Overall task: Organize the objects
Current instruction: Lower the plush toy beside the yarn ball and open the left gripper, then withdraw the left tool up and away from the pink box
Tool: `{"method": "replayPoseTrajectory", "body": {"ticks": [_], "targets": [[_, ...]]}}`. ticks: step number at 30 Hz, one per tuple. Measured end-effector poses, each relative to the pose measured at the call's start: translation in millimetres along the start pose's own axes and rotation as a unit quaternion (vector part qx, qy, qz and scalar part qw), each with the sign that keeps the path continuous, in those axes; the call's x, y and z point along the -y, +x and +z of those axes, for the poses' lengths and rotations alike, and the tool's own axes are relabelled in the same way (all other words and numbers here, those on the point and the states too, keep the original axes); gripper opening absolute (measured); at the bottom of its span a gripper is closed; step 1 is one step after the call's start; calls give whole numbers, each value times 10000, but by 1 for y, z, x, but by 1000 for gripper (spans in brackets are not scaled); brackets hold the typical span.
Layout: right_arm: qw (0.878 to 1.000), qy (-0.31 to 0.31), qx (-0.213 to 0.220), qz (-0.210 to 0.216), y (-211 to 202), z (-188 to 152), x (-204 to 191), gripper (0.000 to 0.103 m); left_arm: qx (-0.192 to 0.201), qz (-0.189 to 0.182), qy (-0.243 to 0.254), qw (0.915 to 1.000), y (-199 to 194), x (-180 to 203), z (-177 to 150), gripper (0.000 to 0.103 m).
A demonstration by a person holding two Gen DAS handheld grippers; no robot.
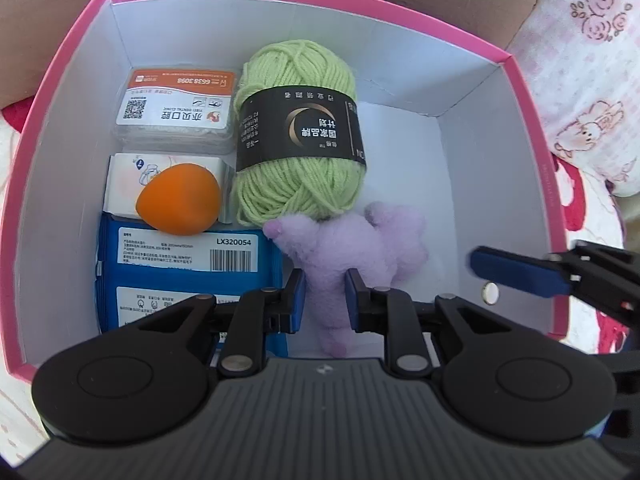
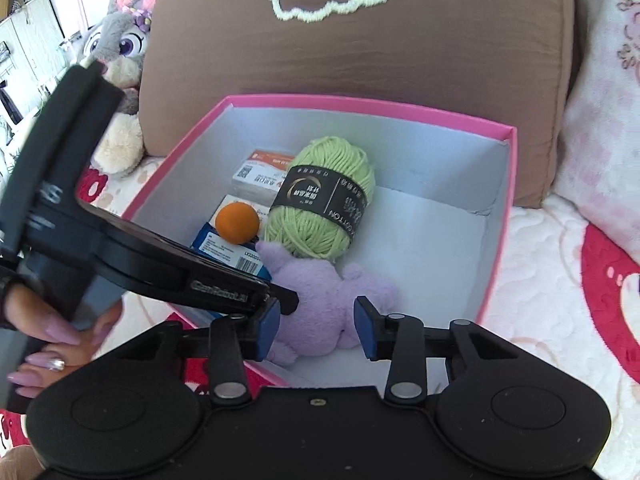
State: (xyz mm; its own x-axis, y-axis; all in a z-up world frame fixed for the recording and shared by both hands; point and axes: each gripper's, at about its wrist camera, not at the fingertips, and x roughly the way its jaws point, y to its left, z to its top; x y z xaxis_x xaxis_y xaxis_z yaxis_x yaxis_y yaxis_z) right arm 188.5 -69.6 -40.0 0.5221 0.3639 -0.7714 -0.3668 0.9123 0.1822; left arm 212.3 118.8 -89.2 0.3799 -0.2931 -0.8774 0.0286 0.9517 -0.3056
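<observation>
Soft quilted bedding printed in pink and red lies under a pink-rimmed box (image 1: 532, 128), with a brown cushion (image 2: 400, 40) propped behind it and a grey plush rabbit (image 2: 116, 44) off to one side. Inside the box, along the left-hand wall in the left wrist view, sit a white card packet (image 1: 176, 108), an orange egg-shaped sponge (image 1: 180, 199) resting on a small white box (image 1: 120, 176), and a blue packet (image 1: 188, 264); a green yarn skein (image 1: 298, 128) stands beside them. The purple plush toy (image 1: 360, 240) lies on the box floor just in front of the skein, touching it, its long axis running from the skein toward the near wall. The left gripper (image 1: 323, 300) is the nearer one: it points steeply down into the box and its jaws are closed onto the toy's lower body, the blue pads pressing the fur on both sides. The right gripper (image 2: 316, 328) hovers at the near rim with its jaws partly apart and nothing between them; the toy lies beyond its fingertips. Any lift would likely run straight up past the skein. The toy's near end is hidden behind the left gripper's body, and its face cannot be made out.
</observation>
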Motion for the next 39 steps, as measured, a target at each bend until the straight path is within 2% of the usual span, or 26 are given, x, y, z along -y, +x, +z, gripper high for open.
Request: {"method": "replayPoseTrajectory", "body": {"ticks": [3, 8, 13, 20, 26, 28, 30, 33, 39], "targets": [[9999, -18, 101, 11, -10, -2, 2, 45, 110, 156, 35, 9998, -8, 4, 0, 21], [9995, -8, 312, -10, -38, -7, 11, 47, 345, 667, 275, 9968, -30, 15, -7, 21], [9987, 17, 484, -137, -65, -12, 13, 49, 478, 399, 109, 9980, -59, 23, -19, 23], [9975, 55, 673, -211, -109, -19, 3, 53, 747, 356, 301, 9961, -108, 56, -39, 28], [9957, 52, 849, -357, -149, -32, -8, 61, 961, 559, 438, 9928, -150, 72, -59, 41], [9951, 72, 892, -417, -162, -37, -11, 71, 985, 591, 482, 9922, -161, 75, -67, 42], [9941, 113, 934, -543, -174, -44, -14, 76, 1009, 777, 611, 9900, -169, 80, -75, 45], [9927, 178, 977, -688, -188, -53, -17, 78, 1159, 1003, 666, 9859, -182, 86, -89, 48], [9907, 458, 968, -836, -203, -76, -15, 82, 1201, 807, 537, 9880, -194, 93, -115, 56]]}}
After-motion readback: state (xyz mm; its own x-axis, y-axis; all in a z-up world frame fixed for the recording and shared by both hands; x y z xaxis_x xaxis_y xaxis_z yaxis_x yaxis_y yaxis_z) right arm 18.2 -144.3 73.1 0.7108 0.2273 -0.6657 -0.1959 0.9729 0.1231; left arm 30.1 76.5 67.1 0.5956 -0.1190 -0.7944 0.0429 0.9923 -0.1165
